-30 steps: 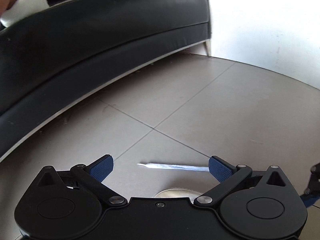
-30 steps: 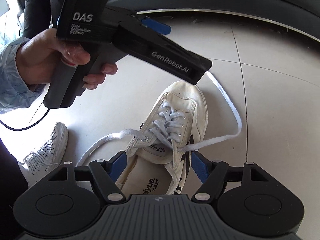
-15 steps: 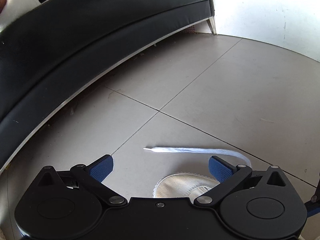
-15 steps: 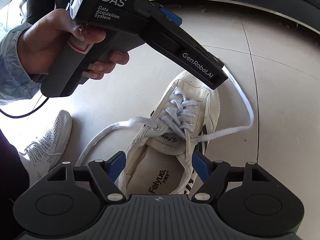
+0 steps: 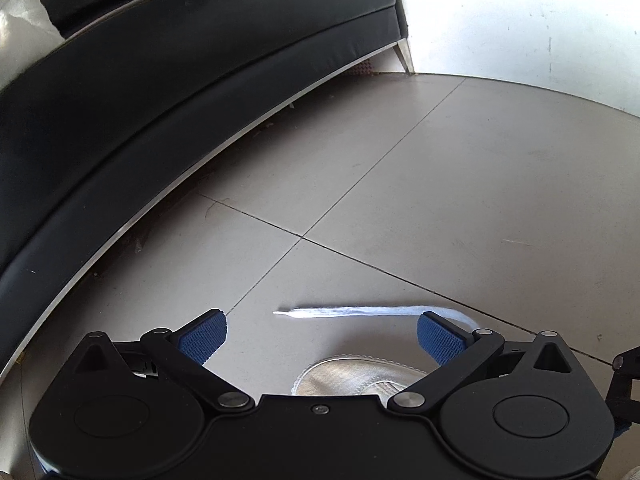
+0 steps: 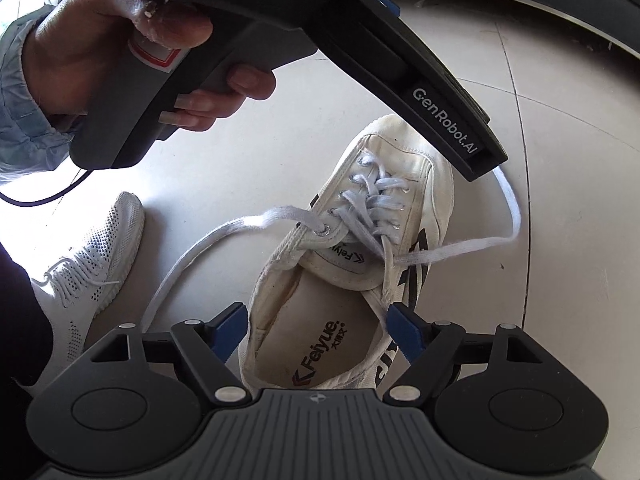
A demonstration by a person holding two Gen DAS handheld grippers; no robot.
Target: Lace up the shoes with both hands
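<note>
A white canvas shoe (image 6: 400, 208) lies on the tiled floor, laced through its eyelets, with the heel towards me. One loose lace end (image 6: 224, 232) trails left; the other lace end (image 6: 460, 250) curves right past the toe. My right gripper (image 6: 316, 330) hovers over the shoe's heel opening. Its jaws are opening and the blue pads (image 6: 404, 330) touch nothing. In the left wrist view my left gripper (image 5: 320, 336) is open and holds nothing above the shoe's toe (image 5: 352, 376), with the lace tip (image 5: 360, 312) lying just beyond. A hand (image 6: 100, 48) holds the left tool's housing (image 6: 360, 60) above the shoe.
A black sofa (image 5: 160, 80) with a metal base strip runs along the far left, and a white wall (image 5: 520, 20) stands behind. A person's foot in a white mesh sneaker (image 6: 96, 264) is planted left of the shoe. A thin black cable (image 6: 40, 196) hangs from the left tool.
The left tool has come closer and higher in the right view. The shoe's toe and the lace show more fully in the left view. The right jaws stand slightly wider.
</note>
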